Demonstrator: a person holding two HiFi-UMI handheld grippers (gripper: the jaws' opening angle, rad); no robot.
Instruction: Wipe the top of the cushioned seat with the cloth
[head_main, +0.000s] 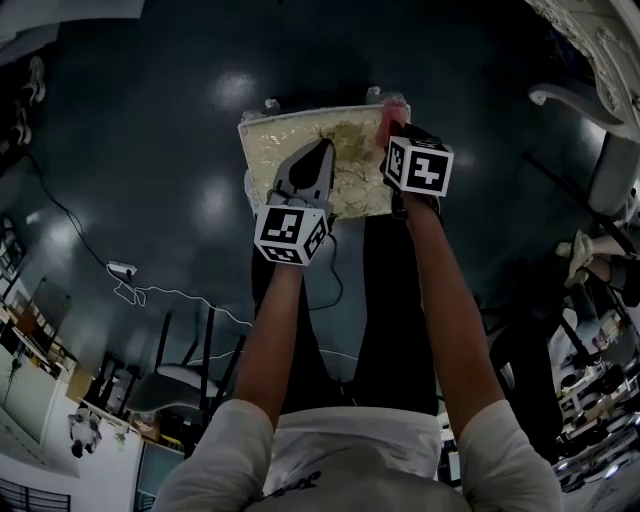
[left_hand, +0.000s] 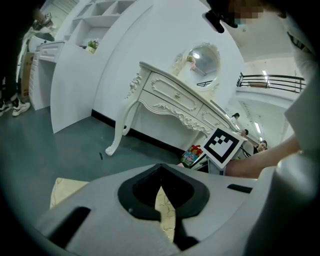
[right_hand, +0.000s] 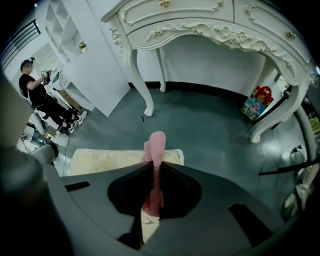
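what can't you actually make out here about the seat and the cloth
Seat legs: head view, hidden beneath its own top.
Part of the seat's near edge: head view, covered by the left gripper.
Cloth full size: right gripper view, its lower part is pinched inside the right gripper jaws.
Whether the cloth touches the seat: the gripper body blocks it.
Dirt on the seat: head view is too dark and small.

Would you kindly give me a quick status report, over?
Right gripper shut on pink cloth. Left gripper shut, empty, above cushioned seat. Nothing blocking.
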